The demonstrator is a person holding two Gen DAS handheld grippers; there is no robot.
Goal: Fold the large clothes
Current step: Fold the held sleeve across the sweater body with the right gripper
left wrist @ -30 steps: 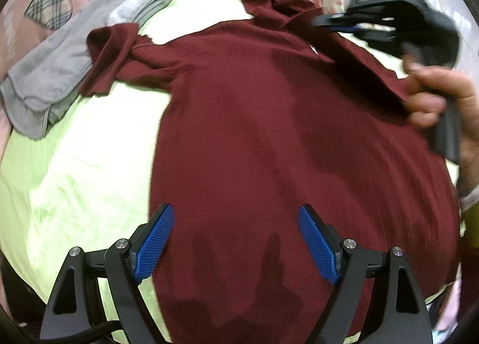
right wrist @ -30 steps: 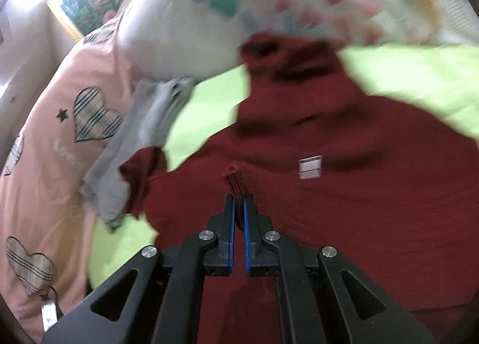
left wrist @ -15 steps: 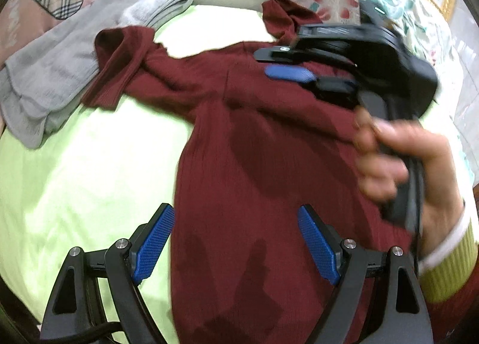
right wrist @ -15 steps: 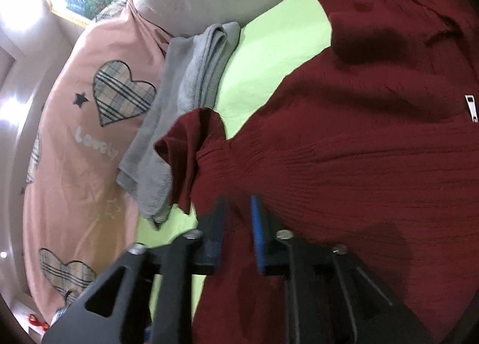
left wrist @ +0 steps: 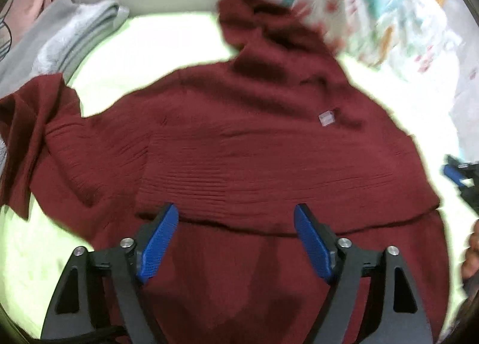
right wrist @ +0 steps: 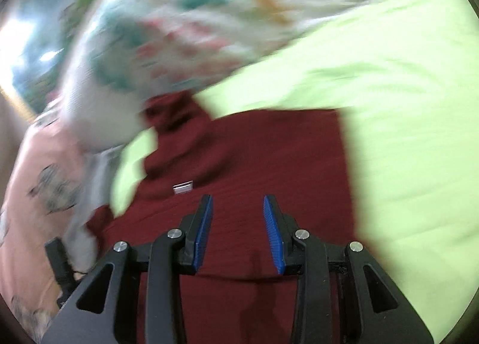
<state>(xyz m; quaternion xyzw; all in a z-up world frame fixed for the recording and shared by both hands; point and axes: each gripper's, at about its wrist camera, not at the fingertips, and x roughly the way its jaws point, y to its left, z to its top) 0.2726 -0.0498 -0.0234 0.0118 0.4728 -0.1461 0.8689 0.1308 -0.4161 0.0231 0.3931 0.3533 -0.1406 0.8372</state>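
A dark red ribbed sweater (left wrist: 254, 149) lies on a lime green bed sheet (left wrist: 167, 44), with one side folded across its body; a fold edge runs between my left fingers. Its collar points away and a small white label (left wrist: 325, 118) shows. One sleeve trails off to the left. My left gripper (left wrist: 236, 239) is open and empty just above the sweater. My right gripper (right wrist: 238, 230) is open and empty over the sweater (right wrist: 254, 164); its tip also shows at the right edge of the left wrist view (left wrist: 458, 176).
A folded grey garment (left wrist: 60, 44) lies at the left by the sleeve. A floral pillow (right wrist: 194, 29) and a pink heart-print cover (right wrist: 45, 179) lie at the bed's head. Bare green sheet (right wrist: 404, 134) spreads to the right.
My right gripper opened, let go of the sweater fabric it had carried across, and drew back to the right. The sweater now lies folded over. The left gripper stayed open.
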